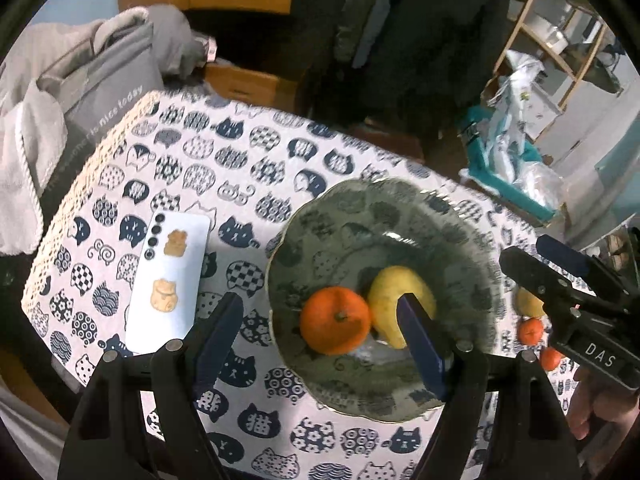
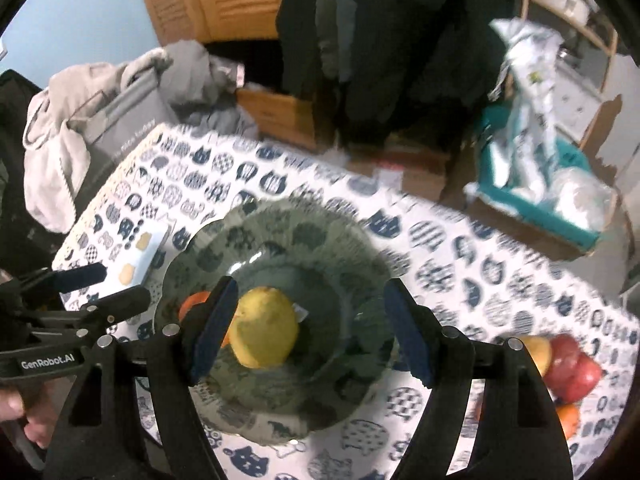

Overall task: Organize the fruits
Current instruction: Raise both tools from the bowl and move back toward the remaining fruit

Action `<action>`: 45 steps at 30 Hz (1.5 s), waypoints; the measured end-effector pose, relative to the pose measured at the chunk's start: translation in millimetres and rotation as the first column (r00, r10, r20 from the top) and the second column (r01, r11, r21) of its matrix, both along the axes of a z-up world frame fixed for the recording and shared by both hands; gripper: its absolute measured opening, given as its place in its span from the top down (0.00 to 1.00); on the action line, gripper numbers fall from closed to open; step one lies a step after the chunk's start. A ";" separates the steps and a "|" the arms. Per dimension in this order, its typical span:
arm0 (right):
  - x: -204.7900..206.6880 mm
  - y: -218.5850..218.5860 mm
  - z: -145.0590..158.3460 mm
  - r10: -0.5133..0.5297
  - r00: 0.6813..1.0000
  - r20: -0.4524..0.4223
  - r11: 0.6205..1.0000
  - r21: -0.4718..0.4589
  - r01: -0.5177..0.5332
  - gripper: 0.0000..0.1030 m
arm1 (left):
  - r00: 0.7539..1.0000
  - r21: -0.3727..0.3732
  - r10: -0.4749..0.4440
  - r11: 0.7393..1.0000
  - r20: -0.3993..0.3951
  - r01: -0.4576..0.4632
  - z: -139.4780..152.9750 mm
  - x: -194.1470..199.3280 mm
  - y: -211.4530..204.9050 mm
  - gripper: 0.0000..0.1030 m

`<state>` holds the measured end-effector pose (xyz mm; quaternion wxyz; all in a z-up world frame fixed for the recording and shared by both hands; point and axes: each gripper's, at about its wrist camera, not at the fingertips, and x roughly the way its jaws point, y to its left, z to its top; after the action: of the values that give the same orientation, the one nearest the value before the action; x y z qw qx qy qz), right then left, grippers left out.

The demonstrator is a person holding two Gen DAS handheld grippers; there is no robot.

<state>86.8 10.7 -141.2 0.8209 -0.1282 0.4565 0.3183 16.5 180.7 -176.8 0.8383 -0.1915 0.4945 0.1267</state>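
Observation:
A clear glass plate (image 1: 384, 216) lies on the cat-print tablecloth. An orange (image 1: 334, 320) and a yellow pear (image 1: 394, 288) lie in it, touching. My left gripper (image 1: 320, 332) is open above the plate's near left rim, empty. My right gripper (image 2: 308, 328) is open and empty above the plate (image 2: 280, 232), with the pear (image 2: 266, 326) just inside its left finger and the orange (image 2: 196, 300) partly hidden behind that finger. The right gripper's body shows in the left wrist view (image 1: 568, 296). More fruit lies right of the plate: a yellow fruit (image 1: 528, 302), small oranges (image 1: 530, 330), red apples (image 2: 576, 368).
A white phone (image 1: 170, 276) with stickers lies left of the plate. A grey bag (image 1: 100, 92) and clothes stand at the table's far left edge. A teal bin with plastic bags (image 2: 540, 184) sits on the floor at right. The left gripper's body shows at the left of the right wrist view (image 2: 72, 312).

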 end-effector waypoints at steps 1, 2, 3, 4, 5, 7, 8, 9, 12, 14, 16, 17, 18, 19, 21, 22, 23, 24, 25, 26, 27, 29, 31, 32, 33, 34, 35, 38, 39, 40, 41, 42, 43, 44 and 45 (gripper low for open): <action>-1.4 -3.6 5.4 -0.002 1.000 0.017 1.000 -0.002 0.002 0.26 | 1.000 0.004 -0.006 1.000 0.010 0.006 4.8 -0.8 -2.6 0.22; -2.7 -7.7 11.0 -0.008 0.999 0.034 1.000 -0.001 0.008 0.26 | 1.000 0.010 -0.012 1.000 0.019 0.012 9.3 -1.6 -5.1 0.22; -4.3 -13.3 17.8 -0.018 0.999 0.050 1.000 0.004 0.018 0.26 | 0.999 0.020 -0.020 1.000 0.033 0.020 15.6 -3.0 -8.8 0.22; -5.1 -18.2 23.4 -0.025 0.998 0.058 1.000 0.011 0.025 0.26 | 0.999 0.026 -0.026 0.999 0.042 0.025 19.8 -4.0 -11.4 0.22; -6.0 -22.8 28.2 -0.032 0.997 0.066 0.999 0.020 0.031 0.26 | 0.998 0.032 -0.035 0.999 0.052 0.033 25.3 -5.3 -15.3 0.22; -8.0 -33.0 37.3 -0.047 0.996 0.080 0.998 0.034 0.044 0.26 | 0.997 0.035 -0.048 0.998 0.068 0.046 32.8 -7.2 -20.9 0.22; -9.2 -37.6 41.8 -0.054 0.995 0.086 0.998 0.041 0.050 0.26 | 0.996 0.036 -0.055 0.998 0.075 0.052 36.2 -8.1 -23.8 0.22; -10.8 -42.9 46.7 -0.061 0.994 0.094 0.997 0.048 0.057 0.26 | 0.994 0.038 -0.064 0.997 0.084 0.061 41.0 -9.2 -28.1 0.22; -16.5 -57.4 60.0 -0.078 0.990 0.118 0.996 0.063 0.070 0.26 | 0.991 0.042 -0.084 0.996 0.106 0.080 50.9 -11.4 -39.0 0.22; -20.9 -66.4 68.3 -0.091 0.987 0.134 0.994 0.076 0.081 0.26 | 0.988 0.043 -0.099 0.995 0.115 0.095 55.9 -12.5 -45.2 0.22; -25.6 -77.5 78.4 -0.104 0.983 0.153 0.992 0.089 0.091 0.26 | 0.985 0.051 -0.117 0.992 0.129 0.111 62.6 -14.5 -53.0 0.22; -28.1 -82.7 82.8 -0.109 0.980 0.164 0.991 0.094 0.094 0.26 | 0.982 0.056 -0.126 0.991 0.137 0.119 66.7 -15.7 -57.0 0.22; -29.8 -86.5 85.7 -0.112 0.979 0.171 0.991 0.097 0.096 0.26 | 0.981 0.059 -0.131 0.991 0.144 0.123 69.6 -16.8 -59.6 0.22; -31.8 -91.7 89.8 -0.116 0.977 0.180 0.990 0.102 0.099 0.26 | 0.979 0.061 -0.136 0.990 0.154 0.128 73.6 -18.1 -62.8 0.22; -36.2 -103.1 98.3 -0.132 0.972 0.197 0.987 0.116 0.110 0.26 | 0.975 0.065 -0.141 0.989 0.172 0.131 81.3 -20.3 -68.2 0.22; -37.5 -107.9 101.3 -0.139 0.970 0.199 0.986 0.123 0.116 0.26 | 0.973 0.070 -0.145 0.988 0.180 0.134 85.4 -21.2 -70.9 0.22; -38.7 -113.8 104.5 -0.148 0.969 0.200 0.984 0.133 0.123 0.26 | 0.971 0.075 -0.148 0.988 0.186 0.136 88.2 -21.9 -73.1 0.22; -39.7 -118.8 107.1 -0.153 0.967 0.202 0.982 0.139 0.127 0.26 | 0.969 0.081 -0.152 0.987 0.194 0.138 92.0 -22.9 -75.8 0.22; -41.0 -123.5 109.8 -0.160 0.966 0.204 0.981 0.144 0.132 0.26 | 0.967 0.088 -0.156 0.986 0.202 0.140 95.6 -23.8 -78.2 0.21; -42.4 -127.8 112.4 -0.165 0.964 0.209 0.980 0.146 0.136 0.26 | 0.965 0.093 -0.158 0.986 0.209 0.141 98.7 -24.8 -80.9 0.21; -44.1 -132.4 115.0 -0.171 0.961 0.218 0.979 0.149 0.140 0.26 | 0.962 0.099 -0.162 0.985 0.218 0.143 102.4 -25.9 -83.6 0.20; -47.9 -140.6 119.7 -0.179 0.955 0.239 0.978 0.147 0.146 0.26 | 0.958 0.114 -0.165 0.983 0.236 0.142 109.5 -28.2 -89.2 0.16; -52.8 -149.7 123.9 -0.186 0.948 0.256 0.977 0.148 0.152 0.26 | 0.951 0.132 -0.170 0.981 0.259 0.139 117.1 -30.8 -94.9 0.16; -53.8 -152.7 125.3 -0.189 0.947 0.261 0.977 0.149 0.154 0.26 | 0.949 0.140 -0.172 0.980 0.266 0.138 119.8 -31.5 -96.9 0.16; -56.0 -157.1 127.1 -0.193 0.944 0.266 0.976 0.152 0.156 0.26 | 0.946 0.150 -0.178 0.979 0.272 0.141 123.1 -32.1 -100.2 0.16; -57.4 -161.9 128.6 -0.195 0.943 0.269 0.975 0.156 0.158 0.25 | 0.943 0.159 -0.183 0.977 0.278 0.142 125.9 -32.7 -102.8 0.16; -58.3 -166.0 129.9 -0.200 0.942 0.271 0.974 0.160 0.160 0.24 | 0.941 0.166 -0.187 0.976 0.284 0.144 128.6 -33.2 -105.7 0.16; -63.5 -180.8 135.2 -0.216 0.933 0.287 0.970 0.171 0.172 0.20 | 0.934 0.165 -0.197 0.974 0.298 0.153 135.5 -34.6 -113.5 0.16; -64.9 -185.6 137.4 -0.221 0.930 0.294 0.969 0.175 0.175 0.19 | 0.931 0.166 -0.202 0.974 0.304 0.157 137.9 -35.0 -116.0 0.14; -66.2 -189.9 139.4 -0.224 0.927 0.300 0.968 0.177 0.177 0.19 | 0.929 0.169 -0.205 0.973 0.308 0.158 139.8 -35.3 -118.7 0.14; -67.6 -193.7 141.4 -0.226 0.925 0.305 0.968 0.176 0.178 0.19 | 0.926 0.175 -0.210 0.971 0.314 0.161 142.5 -35.4 -121.8 0.14; -69.2 -198.2 143.5 -0.231 0.921 0.312 0.967 0.178 0.183 0.19 | 0.923 0.182 -0.215 0.970 0.319 0.162 144.7 -36.0 -125.2 0.14; -70.7 -203.1 145.5 -0.239 0.917 0.318 0.965 0.180 0.189 0.19 | 0.921 0.190 -0.219 0.968 0.323 0.164 146.6 -36.1 -127.9 0.13; -71.3 -206.5 147.2 -0.243 0.915 0.321 0.964 0.182 0.192 0.19 | 0.919 0.196 -0.222 0.967 0.325 0.164 148.1 -36.5 -130.3 0.12; -72.3 -211.2 148.6 -0.247 0.913 0.325 0.963 0.184 0.195 0.18 | 0.917 0.201 -0.226 0.965 0.329 0.166 149.9 -36.5 -133.0 0.09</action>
<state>14.5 -200.6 7.4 0.9262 -0.0685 0.2921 0.2285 -20.1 47.6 -26.9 0.9342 -0.0885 0.3422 0.0476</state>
